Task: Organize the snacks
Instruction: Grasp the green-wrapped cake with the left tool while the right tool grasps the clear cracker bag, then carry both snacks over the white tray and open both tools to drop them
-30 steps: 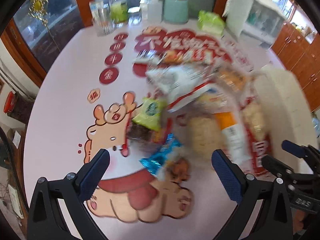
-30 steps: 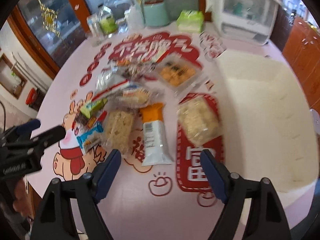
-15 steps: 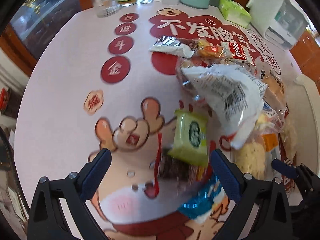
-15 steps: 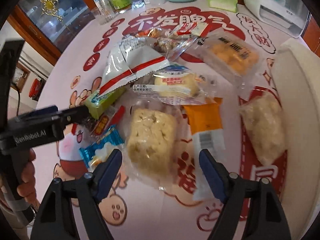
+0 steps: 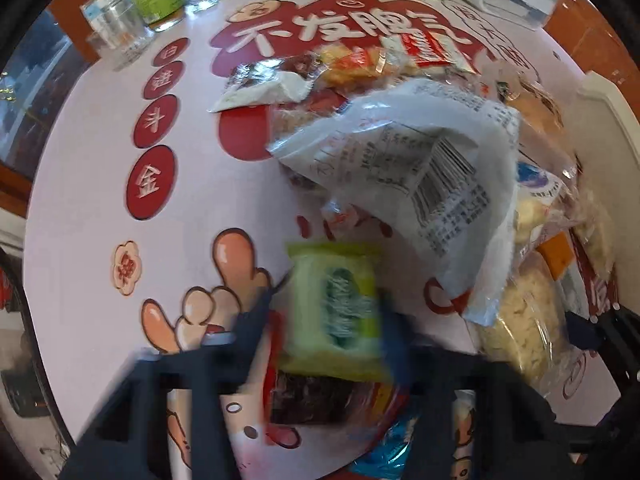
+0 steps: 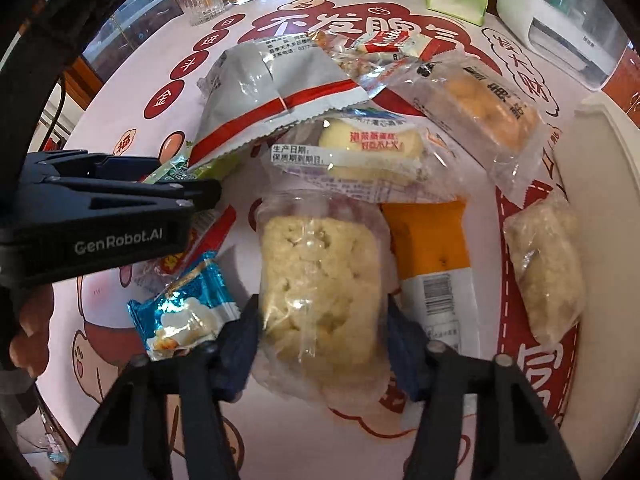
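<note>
Both tools closed in; green packet (image 5: 334,308) blurred, rice cake (image 6: 320,288) clear-wrapped.

2 tongs (image 6: 320,336); ~10 snack pkts (image 6: 320,288); 2 glasses (image 6: 202,0); 1 tray (image 6: 600,200).

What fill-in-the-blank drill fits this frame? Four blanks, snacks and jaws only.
1. The left gripper has its jaws on either side of a ______ snack packet.
2. The right gripper straddles a clear-wrapped ______ rice cake.
3. Left of that cake lies a shiny ______ wrapper.
4. Right of it lies a packet whose upper half is ______.

Missing: green; pale; blue; orange
</note>
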A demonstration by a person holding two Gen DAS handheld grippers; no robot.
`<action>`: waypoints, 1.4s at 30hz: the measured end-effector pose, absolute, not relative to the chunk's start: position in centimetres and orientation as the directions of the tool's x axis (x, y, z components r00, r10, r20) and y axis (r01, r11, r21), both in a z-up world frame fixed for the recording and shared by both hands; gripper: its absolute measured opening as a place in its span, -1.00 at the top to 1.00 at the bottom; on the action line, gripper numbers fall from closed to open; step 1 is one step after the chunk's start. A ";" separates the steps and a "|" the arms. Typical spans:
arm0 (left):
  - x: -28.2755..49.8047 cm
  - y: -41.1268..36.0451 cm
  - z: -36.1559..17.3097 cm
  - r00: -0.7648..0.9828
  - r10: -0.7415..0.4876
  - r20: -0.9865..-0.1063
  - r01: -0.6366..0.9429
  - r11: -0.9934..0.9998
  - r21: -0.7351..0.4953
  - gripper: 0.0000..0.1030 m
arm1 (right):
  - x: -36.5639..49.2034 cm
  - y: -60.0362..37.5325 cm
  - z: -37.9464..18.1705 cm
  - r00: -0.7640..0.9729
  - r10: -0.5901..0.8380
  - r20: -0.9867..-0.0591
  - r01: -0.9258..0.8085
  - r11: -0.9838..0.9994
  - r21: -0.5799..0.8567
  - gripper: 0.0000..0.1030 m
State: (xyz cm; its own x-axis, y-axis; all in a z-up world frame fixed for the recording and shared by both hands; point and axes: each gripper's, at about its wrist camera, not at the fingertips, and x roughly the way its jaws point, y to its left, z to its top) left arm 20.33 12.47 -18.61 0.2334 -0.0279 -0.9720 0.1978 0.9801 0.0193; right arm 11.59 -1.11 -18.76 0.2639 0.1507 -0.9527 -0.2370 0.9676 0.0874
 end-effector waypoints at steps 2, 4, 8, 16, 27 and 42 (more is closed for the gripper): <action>19.9 12.2 -18.6 0.242 -0.025 -0.970 0.198 0.980 0.024 0.28 | 11.5 -1.4 -18.7 0.259 0.154 -0.954 -0.231 0.968 0.093 -0.07; 19.0 11.8 -18.6 0.250 -0.028 -0.968 0.192 0.981 0.021 0.28 | 11.0 -1.7 -18.7 0.260 0.151 -0.954 -0.228 0.969 0.091 -0.07; 16.7 11.8 -18.7 0.258 -0.036 -0.966 0.155 0.988 0.004 0.29 | 10.3 -2.3 -18.4 0.269 0.159 -0.950 -0.226 0.969 0.099 -0.05; 12.1 11.7 -15.7 0.317 -0.028 -0.948 0.071 0.997 -0.005 0.29 | 8.5 -3.5 -15.6 0.323 0.179 -0.929 -0.235 0.966 0.104 -0.05; 9.0 8.3 -7.8 0.432 -0.066 -0.900 0.108 0.994 -0.021 0.29 | 5.7 -6.5 -10.6 0.415 0.208 -0.886 -0.234 0.965 0.116 -0.05; 9.4 -8.6 -4.7 0.424 -0.258 -0.868 0.332 0.936 -0.116 0.29 | 3.3 -23.2 -5.2 0.561 0.041 -0.827 0.079 0.992 0.102 -0.05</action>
